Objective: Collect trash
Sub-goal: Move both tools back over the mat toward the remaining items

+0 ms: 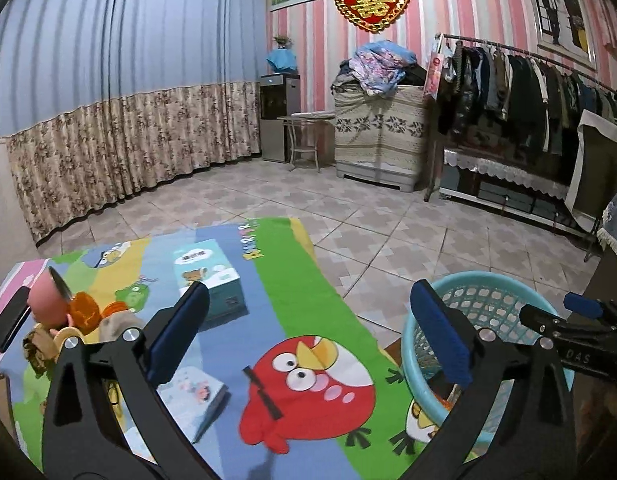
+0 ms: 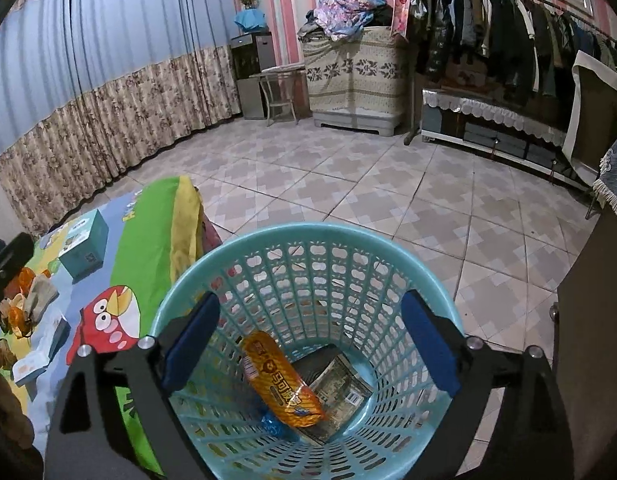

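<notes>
At the nine o'clock edge of the bench (image 1: 308, 280), on its cartoon-bird cloth, a heap of crumpled wrappers and peels (image 1: 84, 316) lay uncollected beside a dark phone (image 1: 10, 318). Toward twelve o'clock from the heap stood a teal tissue box (image 1: 212, 280), and at six o'clock a flat pale packet (image 1: 196, 396); whether either counted as trash could not be told. The left tongs (image 1: 308, 340) hovered over the cloth, spread wide and holding nothing.

At three o'clock of the bench, on the tiled floor, stood the turquoise basket (image 2: 308, 236). The right tongs (image 2: 310, 344) hung over its mouth, likewise wide apart and empty. Inside lay an orange snack wrapper (image 2: 284, 380), a grey printed packet (image 2: 340, 384) under it and a blue scrap (image 2: 274, 424) at six o'clock.

By my reading the job was partly done: some items were binned, and the heap was left.
</notes>
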The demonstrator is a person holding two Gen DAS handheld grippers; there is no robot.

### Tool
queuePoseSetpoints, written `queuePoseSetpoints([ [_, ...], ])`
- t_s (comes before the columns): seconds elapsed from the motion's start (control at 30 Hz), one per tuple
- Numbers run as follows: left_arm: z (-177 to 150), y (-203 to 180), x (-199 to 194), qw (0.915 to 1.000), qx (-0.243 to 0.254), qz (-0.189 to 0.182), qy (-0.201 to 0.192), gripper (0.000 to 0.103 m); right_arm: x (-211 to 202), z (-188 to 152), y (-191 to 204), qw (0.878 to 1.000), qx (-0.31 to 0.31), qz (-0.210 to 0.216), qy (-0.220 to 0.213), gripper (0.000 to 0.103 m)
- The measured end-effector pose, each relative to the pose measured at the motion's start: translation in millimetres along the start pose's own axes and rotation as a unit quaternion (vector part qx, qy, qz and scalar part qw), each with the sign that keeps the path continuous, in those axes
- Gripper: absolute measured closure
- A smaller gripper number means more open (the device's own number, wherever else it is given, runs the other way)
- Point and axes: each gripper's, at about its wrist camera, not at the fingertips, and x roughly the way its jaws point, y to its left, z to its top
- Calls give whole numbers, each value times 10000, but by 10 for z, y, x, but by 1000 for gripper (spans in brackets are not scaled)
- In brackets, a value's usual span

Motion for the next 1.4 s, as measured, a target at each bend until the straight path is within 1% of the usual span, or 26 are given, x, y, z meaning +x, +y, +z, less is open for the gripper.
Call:
queuePoseSetpoints([
  [0.1, -18, 74, -77, 10000, -10, 90, -39, 6, -69, -1, 47, 9999, -42, -15, -125, 8],
  [0.33, -55, 390, -317, 9995, -141, 245, -122, 6, -260, 13, 234, 9990, -165, 142, -398, 8],
  [0.43, -65, 502, -425, 9991, -137, 369, -181, 6, -324, 1, 336, 9984, -170, 272, -463, 8],
  [0.6, -110, 715, -594, 9980, -139, 560, -246, 6, -415, -60, 616, 9969, -395, 351, -584, 7],
  [0.73, -172, 889, -694, 9973, -185, 669, -255, 6, -471, -102, 768, 9962, -422, 475, -599, 7],
  [0.9, -290, 1190, -768, 9961, -356, 794, -151, 6, -517, -178, 988, 9949, -556, 584, -609, 7],
  [1.0, -376, 1386, -813, 9948, -434, 913, -93, 6, -535, -218, 1101, 9941, -661, 592, -619, 7],
  [1.13, -471, 1633, -879, 9926, -509, 1099, -41, 6, -548, -260, 1225, 9935, -661, 704, -607, 7],
  [1.27, -558, 1893, -962, 9899, -586, 1291, -23, 6, -537, -318, 1356, 9931, -656, 803, -552, 7],
  [1.4, -670, 2151, -1042, 9867, -620, 1503, 42, 6, -523, -390, 1516, 9921, -785, 858, -480, 7],
])
